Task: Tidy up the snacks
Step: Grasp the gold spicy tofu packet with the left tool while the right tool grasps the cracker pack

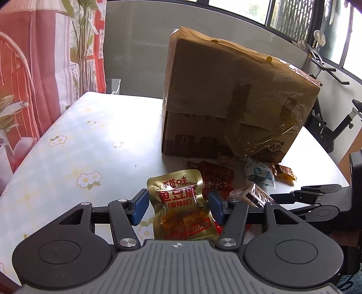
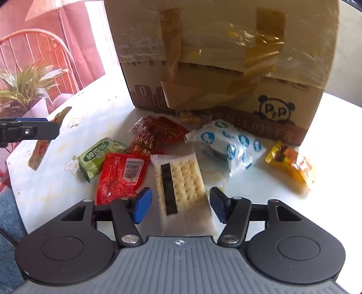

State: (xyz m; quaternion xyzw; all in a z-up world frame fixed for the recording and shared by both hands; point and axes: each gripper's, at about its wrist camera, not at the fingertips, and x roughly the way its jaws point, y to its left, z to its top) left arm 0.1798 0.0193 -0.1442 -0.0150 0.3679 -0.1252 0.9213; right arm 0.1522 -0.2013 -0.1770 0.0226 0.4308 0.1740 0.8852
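Clearly mid-sort: left gripper [image 1: 178,204] jaws clamped on the gold pouch [image 1: 181,203], lifted at lower centre, ready for the box [image 1: 235,97]. Right gripper [image 2: 181,204] jaws half-wide, straddling the cracker pack [image 2: 181,183] on the bench [image 2: 56,181], not yet pressing.

Surface [image 1: 67,144]: pale cloth printed with small white flowers, brightly lit.
Wall [image 1: 140,45]: plain grey, ran behind the surface.
Windows [image 1: 291,18]: dark frames along the top right, daylight came through.
Curtain [image 1: 34,67]: red and white, hung at the left.
Plant [image 2: 25,86]: green leaves at the left edge.
Exercise machine [image 1: 325,113]: black, stood at the right by the windows.
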